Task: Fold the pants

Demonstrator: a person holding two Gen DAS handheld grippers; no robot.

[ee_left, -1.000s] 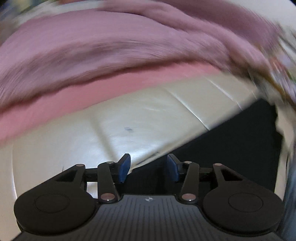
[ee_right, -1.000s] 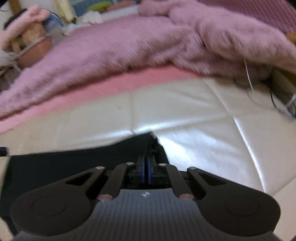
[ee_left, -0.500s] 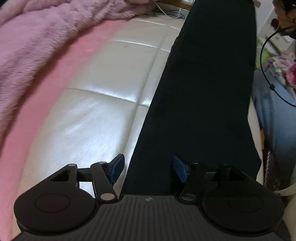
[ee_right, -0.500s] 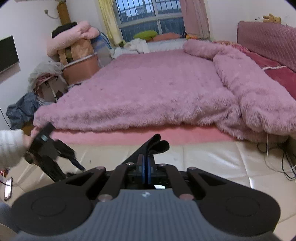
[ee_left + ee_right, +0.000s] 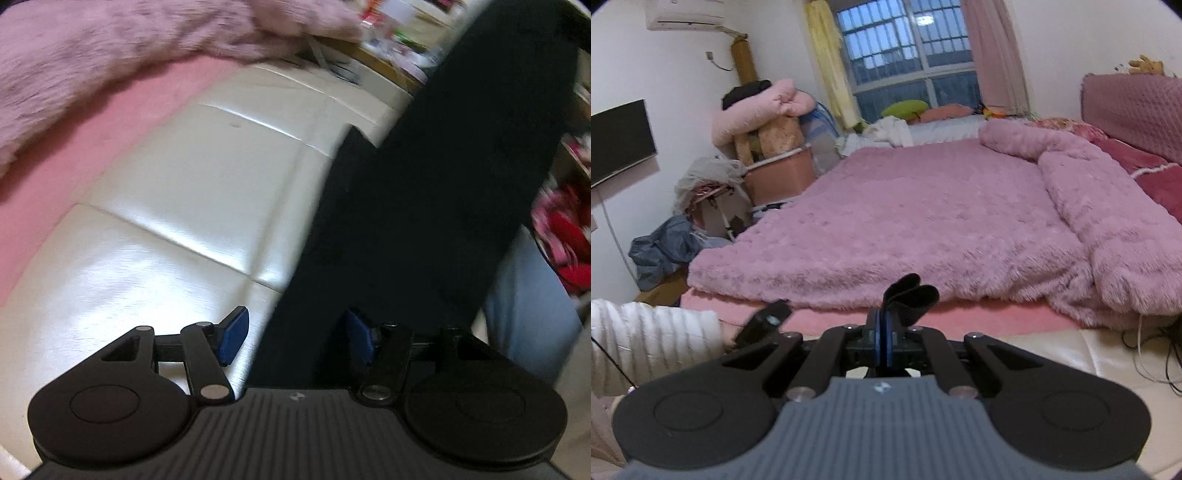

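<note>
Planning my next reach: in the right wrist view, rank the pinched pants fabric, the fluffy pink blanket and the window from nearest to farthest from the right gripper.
1. pants: clamped in the right gripper, poking up between its fingers.
2. fluffy pink blanket: ahead, spread over the bed.
3. window: farthest, on the back wall, centre top.

Layout: pants over bench, bed behind.
Pants [image 5: 424, 206] hang right of bench [image 5: 192, 206]; blanket [image 5: 923, 218] on bed behind; TV [image 5: 617, 142] left; window [image 5: 908, 62] beyond.
</note>
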